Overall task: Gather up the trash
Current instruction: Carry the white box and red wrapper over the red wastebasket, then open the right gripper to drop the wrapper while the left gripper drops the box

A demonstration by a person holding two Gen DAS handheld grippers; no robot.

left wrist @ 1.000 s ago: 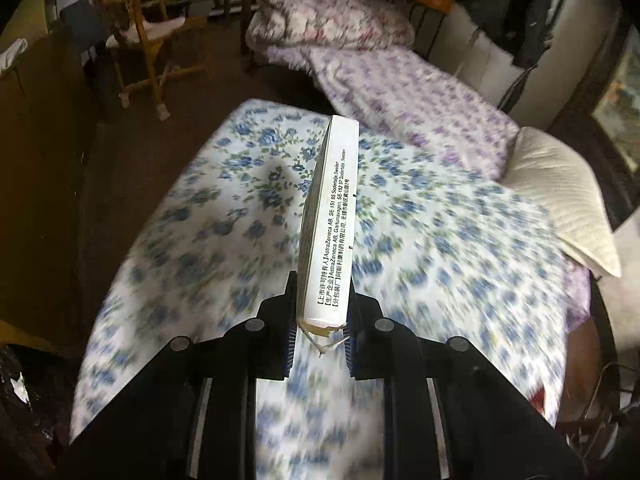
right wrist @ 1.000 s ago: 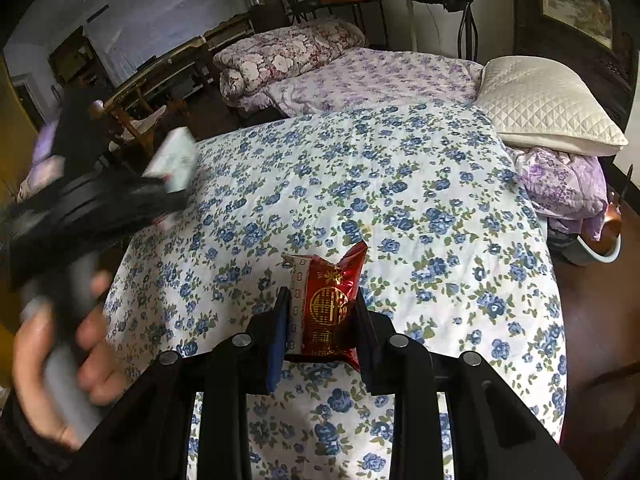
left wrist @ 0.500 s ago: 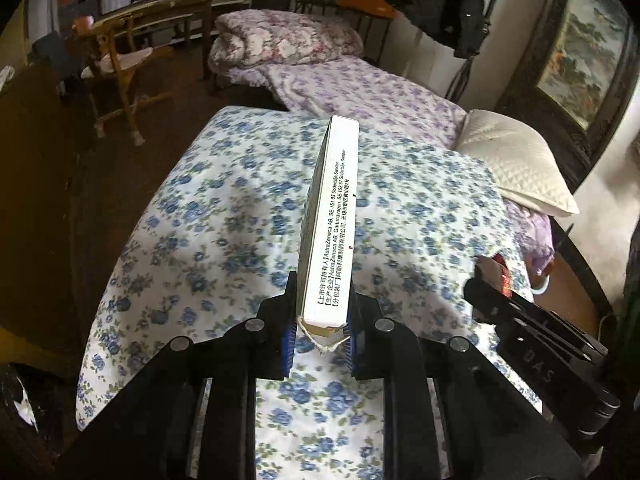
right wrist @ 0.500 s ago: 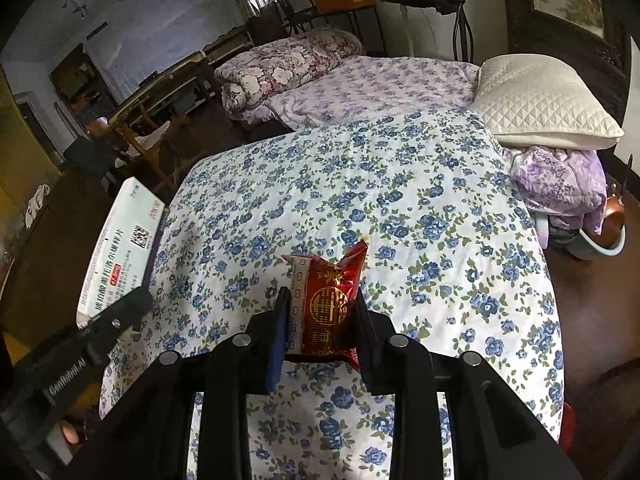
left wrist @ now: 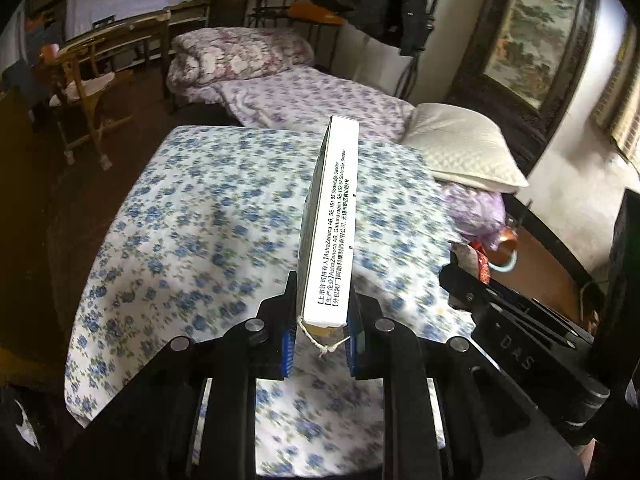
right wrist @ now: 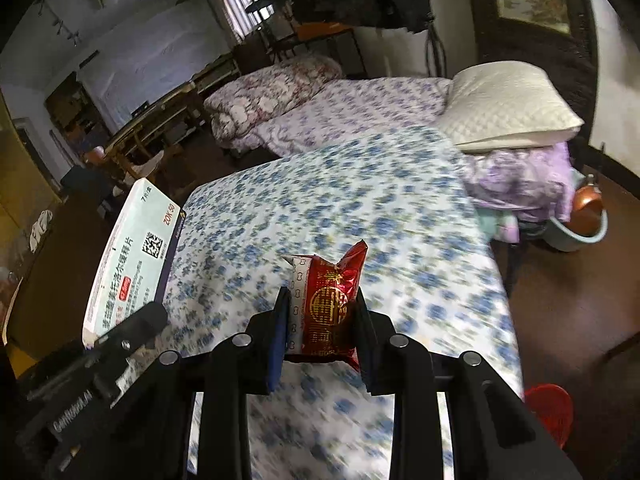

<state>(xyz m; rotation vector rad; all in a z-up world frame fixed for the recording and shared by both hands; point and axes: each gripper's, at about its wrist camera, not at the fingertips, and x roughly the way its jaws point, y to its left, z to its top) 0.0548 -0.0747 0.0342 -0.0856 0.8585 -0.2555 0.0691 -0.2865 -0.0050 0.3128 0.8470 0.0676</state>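
Note:
My left gripper [left wrist: 320,316] is shut on a flat white medicine box [left wrist: 330,220], held on edge above the bed with the blue-flowered sheet [left wrist: 208,216]. The box's printed face also shows at the left of the right wrist view [right wrist: 136,256]. My right gripper [right wrist: 320,320] is shut on a red snack wrapper [right wrist: 332,304], held above the same sheet [right wrist: 400,208]. The right gripper's black body shows at the right of the left wrist view [left wrist: 516,328], with the wrapper's tip [left wrist: 478,264] sticking out.
A white quilted pillow [right wrist: 512,104] and a purple bundle [right wrist: 520,184] lie at the bed's right side. A teal basin [right wrist: 580,232] and a red object [right wrist: 548,408] sit on the floor at right. A second bed [left wrist: 304,100] and wooden chair [left wrist: 84,96] stand behind.
Both grippers have pulled back and up from the bed, so more of the room shows. The left gripper swung in next to the right one. Both kept their hold.

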